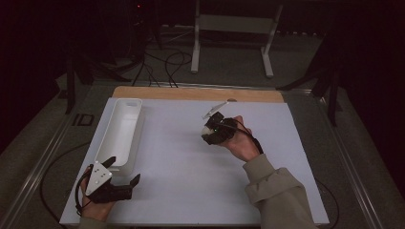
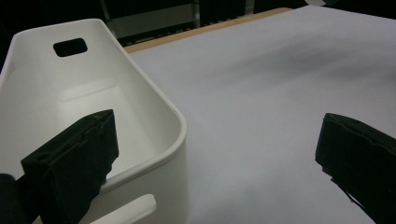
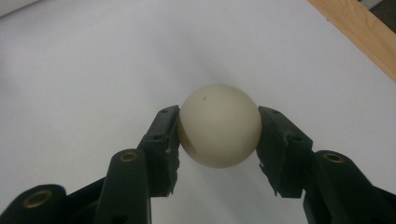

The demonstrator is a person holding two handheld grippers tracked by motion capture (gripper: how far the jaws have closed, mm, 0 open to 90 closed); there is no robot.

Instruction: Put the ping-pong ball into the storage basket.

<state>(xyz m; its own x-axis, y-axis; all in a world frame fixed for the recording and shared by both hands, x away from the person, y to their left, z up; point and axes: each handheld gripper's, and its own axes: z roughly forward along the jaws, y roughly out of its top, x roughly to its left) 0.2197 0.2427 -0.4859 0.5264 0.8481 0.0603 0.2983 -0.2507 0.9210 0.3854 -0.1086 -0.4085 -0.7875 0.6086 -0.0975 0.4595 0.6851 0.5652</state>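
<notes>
Ball [image 3: 219, 126] pinched at its widest by right gripper [image 3: 218, 128], above white sheet [image 3: 84, 70]; could squirt out of smooth pads if squeezed unevenly. Left gripper [image 2: 215, 154] wide open, empty, beside bin [image 2: 154, 100]

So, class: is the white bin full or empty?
Empty as far as shown: the bin has a bare white floor and walls; the ball sits in the right gripper.

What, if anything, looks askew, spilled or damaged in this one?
Nothing stands out. The cream ball sits squarely between the right tool pads, bearing just a tiny dark speck. The white bin lies straight along the table's left edge, beside the open left tool.
</notes>
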